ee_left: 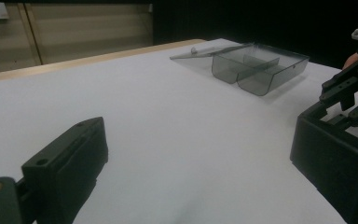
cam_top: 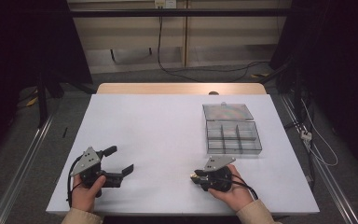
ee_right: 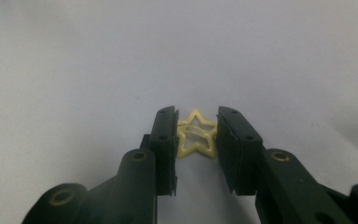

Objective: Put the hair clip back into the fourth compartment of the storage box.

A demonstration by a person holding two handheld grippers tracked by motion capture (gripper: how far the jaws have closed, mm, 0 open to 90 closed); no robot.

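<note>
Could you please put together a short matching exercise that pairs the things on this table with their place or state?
Things:
1. left tongs
2. right tongs
3. yellow star
4. compartment box

States:
A. lid laid open, on the table's far right
B. closed on a small thing
C. wide open, nothing between them
D. flat on the white table, between two black jaws

Pairs: 1-C, 2-B, 3-D, 4-A

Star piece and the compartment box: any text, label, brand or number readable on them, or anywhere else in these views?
None.
Yellow star piece between the right gripper pads: no marking.
Clear compartment box and its open lid: no label.
White table: no print.
Wall outlets in the high view: too small to read.
</note>
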